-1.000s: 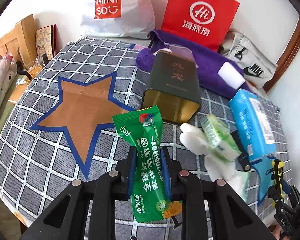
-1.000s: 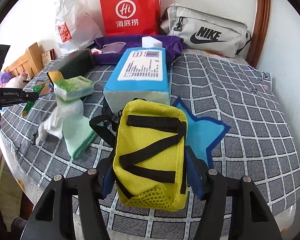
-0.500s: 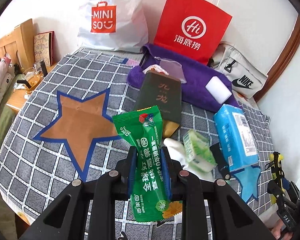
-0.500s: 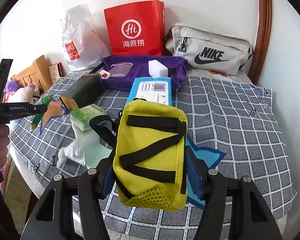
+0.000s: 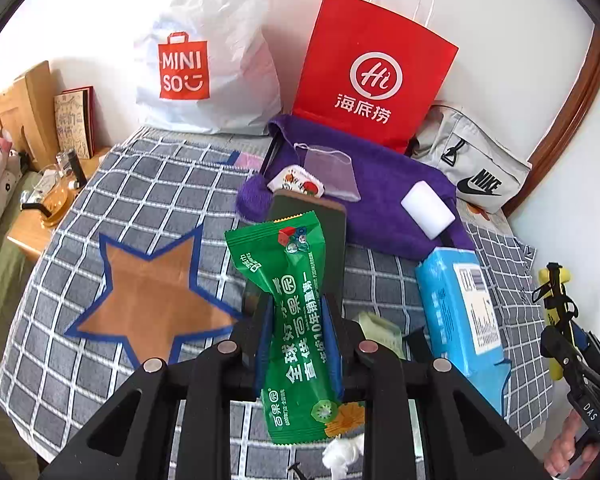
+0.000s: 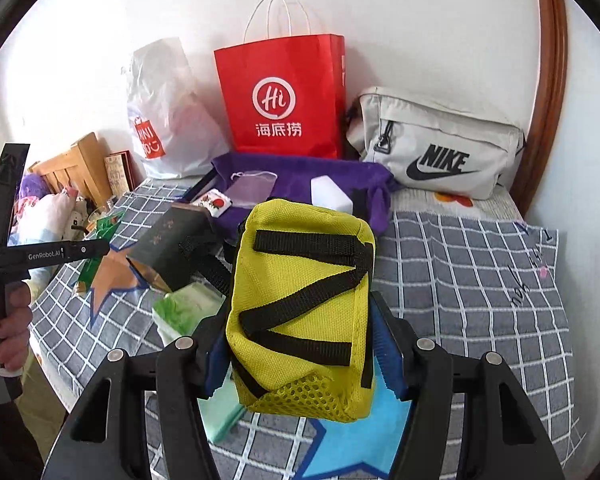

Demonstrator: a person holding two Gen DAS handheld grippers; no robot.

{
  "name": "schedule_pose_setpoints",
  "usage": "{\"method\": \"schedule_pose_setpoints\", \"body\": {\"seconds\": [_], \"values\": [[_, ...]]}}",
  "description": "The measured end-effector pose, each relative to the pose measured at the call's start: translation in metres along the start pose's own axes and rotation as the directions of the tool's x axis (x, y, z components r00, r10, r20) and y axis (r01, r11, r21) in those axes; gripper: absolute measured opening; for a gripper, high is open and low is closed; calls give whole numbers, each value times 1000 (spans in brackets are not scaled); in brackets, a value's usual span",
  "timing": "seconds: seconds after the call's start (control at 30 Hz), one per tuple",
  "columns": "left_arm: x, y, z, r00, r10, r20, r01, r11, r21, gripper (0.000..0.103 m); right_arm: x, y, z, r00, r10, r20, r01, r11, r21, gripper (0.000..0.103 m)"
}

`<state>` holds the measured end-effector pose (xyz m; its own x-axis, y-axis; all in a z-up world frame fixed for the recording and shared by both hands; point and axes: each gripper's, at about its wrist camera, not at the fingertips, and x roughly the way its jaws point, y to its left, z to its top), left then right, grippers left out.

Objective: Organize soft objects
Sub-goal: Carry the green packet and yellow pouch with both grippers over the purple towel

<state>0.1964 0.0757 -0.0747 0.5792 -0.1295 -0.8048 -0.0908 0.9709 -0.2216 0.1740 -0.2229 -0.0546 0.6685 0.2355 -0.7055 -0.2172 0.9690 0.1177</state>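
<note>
Your left gripper (image 5: 296, 332) is nearly closed, its blue pads pinching the glossy green foil snack packet (image 5: 292, 320) at mid-length, so the packet stands upright between the fingers, clear of the grey checked cloth (image 5: 148, 196) that covers the table. Your right gripper (image 6: 300, 344) stands about half open around the fat yellow fabric pouch with black webbing straps (image 6: 304, 312), its pads pressed against both sides and the pouch held off the cloth.

Below the packet, to the left, lies a brown star patch with a blue border (image 5: 152, 304). Just behind the packet a dark green rectangular tin (image 5: 324, 220) lies flat, and to the right a light blue tissue pack (image 5: 456, 312) rests near the cloth's edge. Beneath the pouch shows a light blue star patch (image 6: 356, 444). Far back, a purple towel (image 5: 380, 200) carries a white foam block (image 5: 426, 210), with a red paper shopping bag (image 6: 284, 96), a white plastic Miniso bag (image 5: 204, 60) and a grey Nike waist bag (image 6: 436, 144) against the wall
</note>
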Motion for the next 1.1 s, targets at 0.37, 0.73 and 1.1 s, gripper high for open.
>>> {"method": "schedule_pose_setpoints", "body": {"seconds": [0.37,0.73,1.1], "values": [[27,-8,39,1000,7,-5,-7,1000,25,23,35,-1,41,1000,13,-6,-13,1000,5,61],[58,-17,80,999,-29,-14,30,999,29,23,74,-19,79,1000,-17,-15,18,1000,19,61],[89,-22,114,999,-37,-38,38,999,33,23,127,-39,116,998,-57,-38,57,998,11,61]]}}
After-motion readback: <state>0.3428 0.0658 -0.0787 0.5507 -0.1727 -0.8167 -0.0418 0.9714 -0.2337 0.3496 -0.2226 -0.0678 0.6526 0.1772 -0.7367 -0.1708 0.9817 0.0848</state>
